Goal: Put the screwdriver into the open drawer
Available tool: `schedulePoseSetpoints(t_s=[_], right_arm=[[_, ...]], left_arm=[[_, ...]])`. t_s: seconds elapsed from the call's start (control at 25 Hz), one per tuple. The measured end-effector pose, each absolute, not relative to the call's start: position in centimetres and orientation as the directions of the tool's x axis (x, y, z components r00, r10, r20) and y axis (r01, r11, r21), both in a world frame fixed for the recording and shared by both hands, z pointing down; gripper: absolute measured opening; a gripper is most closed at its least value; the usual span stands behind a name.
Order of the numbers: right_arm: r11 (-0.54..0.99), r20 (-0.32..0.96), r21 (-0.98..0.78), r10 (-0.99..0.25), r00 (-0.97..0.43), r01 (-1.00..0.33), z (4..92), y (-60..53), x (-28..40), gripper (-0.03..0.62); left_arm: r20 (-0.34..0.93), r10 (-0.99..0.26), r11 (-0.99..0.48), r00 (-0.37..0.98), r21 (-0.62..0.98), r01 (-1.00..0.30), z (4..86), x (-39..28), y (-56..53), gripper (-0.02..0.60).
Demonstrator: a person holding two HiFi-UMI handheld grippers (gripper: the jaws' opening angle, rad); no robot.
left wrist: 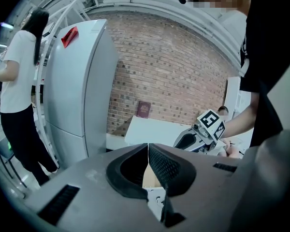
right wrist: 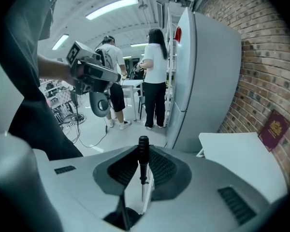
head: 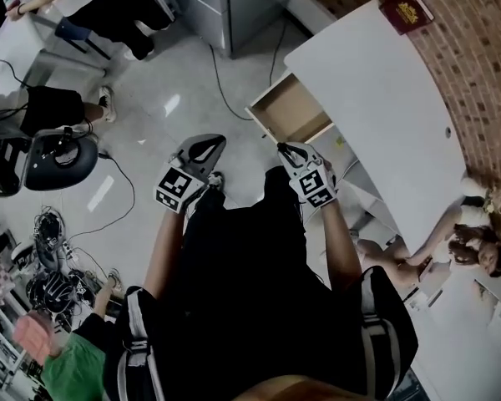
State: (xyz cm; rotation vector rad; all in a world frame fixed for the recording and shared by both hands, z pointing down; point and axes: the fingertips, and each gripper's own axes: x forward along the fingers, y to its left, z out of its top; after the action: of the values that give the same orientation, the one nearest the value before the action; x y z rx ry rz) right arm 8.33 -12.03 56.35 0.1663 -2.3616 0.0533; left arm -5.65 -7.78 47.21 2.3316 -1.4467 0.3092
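Note:
My right gripper [right wrist: 144, 154] is shut on a black-handled screwdriver [right wrist: 143, 153], which stands upright between its pads, handle uppermost and thin shaft pointing down. In the head view this gripper [head: 289, 149] hangs just short of the open wooden drawer [head: 290, 110], which sticks out of the white table [head: 376, 90] at its near-left side and looks empty. To its left, over the floor, my left gripper [head: 212, 143] is held level with it. The left gripper [left wrist: 148, 149] has its jaws together with nothing between them.
A grey fridge [head: 234, 7] stands beyond the drawer. A dark red book [head: 407, 10] lies at the table's far end by the brick wall. A person [head: 472, 245] sits at the right. On the floor to the left are a black chair [head: 58, 159] and cables [head: 50, 274].

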Motion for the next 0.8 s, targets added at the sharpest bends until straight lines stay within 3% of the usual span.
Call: schedulePoseSetpoints(t_s=[0.8], right_arm=[[0.996,0.769,-0.034,-0.022,-0.638,-0.076,63.4,-13.9,10.7,0.123]], left_arm=[[0.458,-0.731,-0.402,0.506,0.310,-0.862,52.4,-1.9,-8.2,0.017]])
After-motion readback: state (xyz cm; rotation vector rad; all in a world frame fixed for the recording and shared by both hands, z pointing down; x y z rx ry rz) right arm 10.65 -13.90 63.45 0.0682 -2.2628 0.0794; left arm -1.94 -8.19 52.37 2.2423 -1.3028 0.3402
